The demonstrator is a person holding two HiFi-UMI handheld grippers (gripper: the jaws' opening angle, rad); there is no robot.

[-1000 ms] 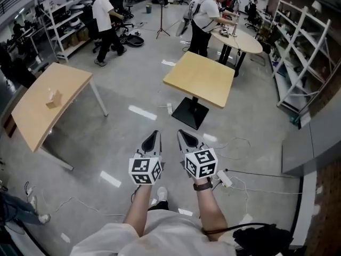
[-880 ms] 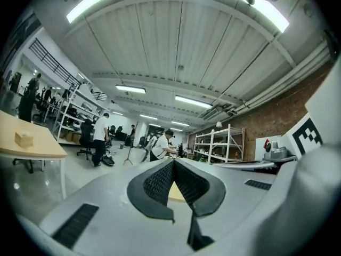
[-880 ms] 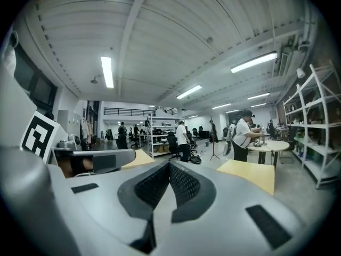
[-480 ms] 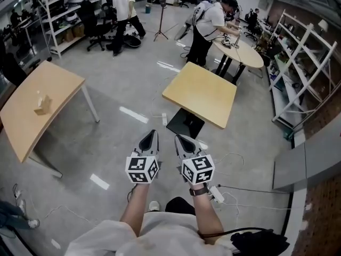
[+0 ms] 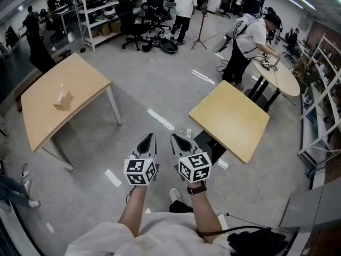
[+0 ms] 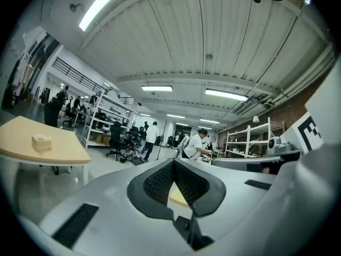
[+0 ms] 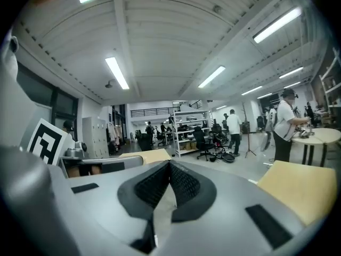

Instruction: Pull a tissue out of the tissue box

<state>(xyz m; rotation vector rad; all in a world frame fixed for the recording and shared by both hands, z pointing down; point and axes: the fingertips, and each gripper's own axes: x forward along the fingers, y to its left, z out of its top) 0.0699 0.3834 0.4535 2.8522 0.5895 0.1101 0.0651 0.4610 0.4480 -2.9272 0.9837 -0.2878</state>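
The tissue box is a small tan box standing on the light wooden table at the left, with a bit of tissue poking up from its top. The left gripper view shows the tissue box far off to the left. Both grippers are held side by side over the grey floor, well short of that table. My left gripper is shut and holds nothing. My right gripper is shut too, with nothing in it. In each gripper view the jaws meet at the tips, left gripper and right gripper.
A square yellow table on a black base stands just right of the grippers. Beyond it a person bends over a round table. Shelves, office chairs and other people fill the back. Cables lie on the floor.
The view has swung left: the table with the tissue box has come further into the picture and nearer, the square table has slid right. Both grippers stay shut, side by side.
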